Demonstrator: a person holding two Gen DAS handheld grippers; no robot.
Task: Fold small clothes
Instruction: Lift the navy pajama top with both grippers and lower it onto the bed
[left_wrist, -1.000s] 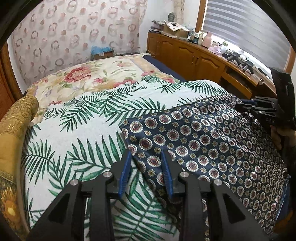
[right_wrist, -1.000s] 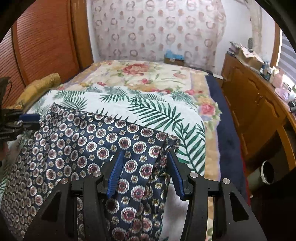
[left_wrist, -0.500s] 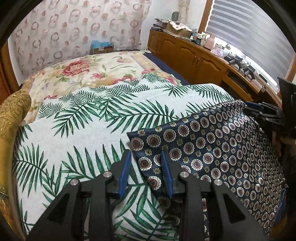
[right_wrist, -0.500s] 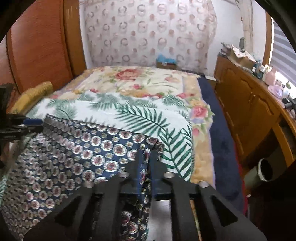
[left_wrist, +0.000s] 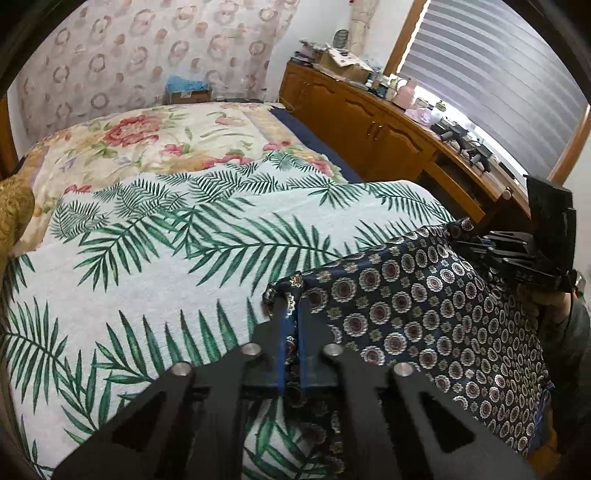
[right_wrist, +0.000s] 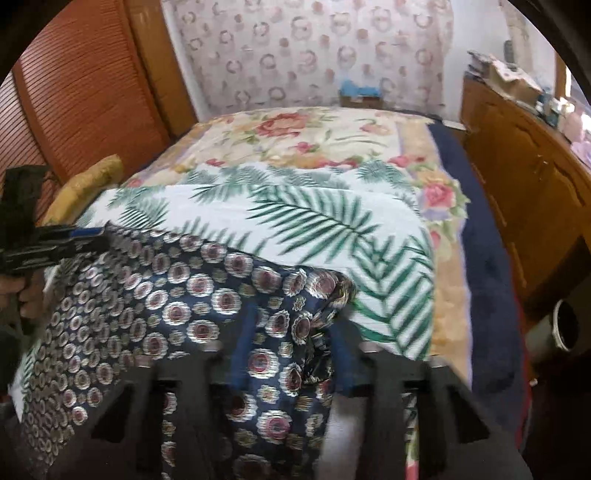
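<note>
1. Two grippers meet one navy garment that lies spread on the near right part of a bed, over a palm-leaf bedspread.
2. The left gripper is clenched on the garment's far left corner. Its blue pads stand almost together, with a fold of cloth pinched between them.
3. The right gripper is at the garment's far right corner. Its jaws are closing with bunched cloth between them, and in this blurred view the pads still stand apart.
4. Only the left wrist view shows a window blind and the cluttered top of a long wooden cabinet on the right.
5. Only the right wrist view shows a slatted wooden panel on the left and the dark blue bed edge beside the cabinet.
6. Each view shows the other gripper at the garment's opposite corner, with part of a hand behind it.
7. The garment is dark navy, printed all over with round white-and-maroon medallions and small gold flowers. It lies mostly flat and crumples at both corners.
8. A floral blanket covers the far part of the bed.
</note>
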